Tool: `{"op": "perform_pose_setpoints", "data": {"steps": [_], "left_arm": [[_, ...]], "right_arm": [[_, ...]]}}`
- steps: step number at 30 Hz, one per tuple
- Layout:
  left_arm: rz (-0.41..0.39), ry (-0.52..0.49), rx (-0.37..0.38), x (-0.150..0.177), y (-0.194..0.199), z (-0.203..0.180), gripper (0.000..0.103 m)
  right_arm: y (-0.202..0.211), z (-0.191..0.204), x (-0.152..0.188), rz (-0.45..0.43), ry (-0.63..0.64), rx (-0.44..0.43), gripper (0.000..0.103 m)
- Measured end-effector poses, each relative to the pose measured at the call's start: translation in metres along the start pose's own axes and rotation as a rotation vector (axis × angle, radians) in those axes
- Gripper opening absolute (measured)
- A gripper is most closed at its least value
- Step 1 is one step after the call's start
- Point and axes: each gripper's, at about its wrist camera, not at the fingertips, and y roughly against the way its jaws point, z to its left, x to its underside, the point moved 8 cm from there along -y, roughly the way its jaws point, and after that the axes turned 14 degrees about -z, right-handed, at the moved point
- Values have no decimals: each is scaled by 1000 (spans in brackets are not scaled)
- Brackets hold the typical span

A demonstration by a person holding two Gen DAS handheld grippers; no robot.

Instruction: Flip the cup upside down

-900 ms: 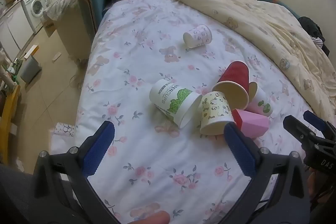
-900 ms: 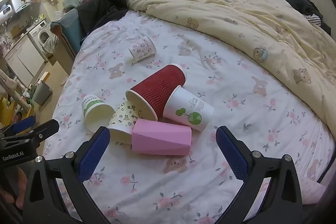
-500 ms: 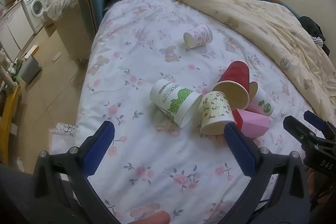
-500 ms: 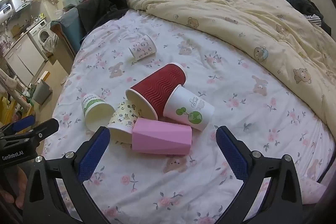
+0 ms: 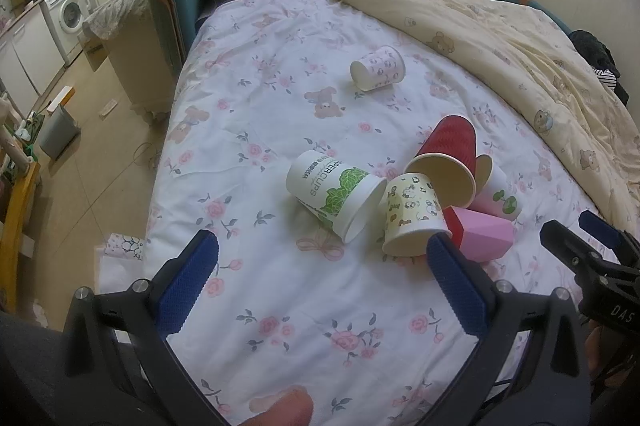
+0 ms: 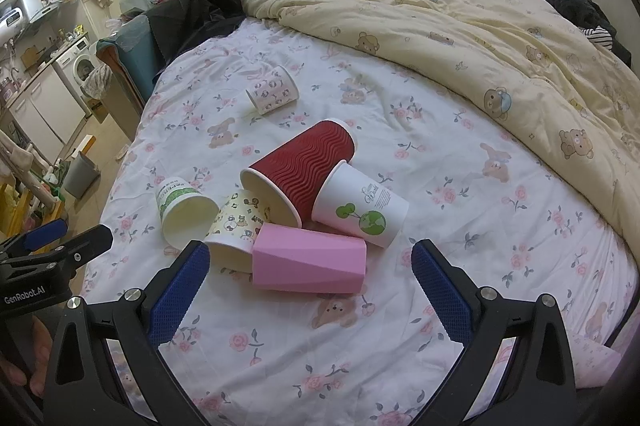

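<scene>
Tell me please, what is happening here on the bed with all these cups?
A person holds a pair of tongs in each hand over a bed, and both the left tongs and the right tongs are open and empty. Six cups lie on their sides: a red cup, a pink cup and three paper cups huddle together, and a small patterned cup lies apart. None is flipped yet.

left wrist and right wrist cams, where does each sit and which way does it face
Left wrist: on the left tool, above the bed's near edge, looking across it; own open fingers, a fingertip and the right tool show.
Right wrist: on the right tool, further right, facing the same way; own open fingers and the left tool show.
Shared: the red cup, pink cup and the other cups, all lying on their sides.
</scene>
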Motion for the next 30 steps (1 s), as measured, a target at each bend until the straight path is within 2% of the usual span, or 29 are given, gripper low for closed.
{"op": "perform_pose_setpoints", "data": {"steps": [30], "left_arm": [[0, 7, 11, -2, 2, 3, 103]], "right_arm": [[1, 3, -1, 7, 1, -11, 103]]}}
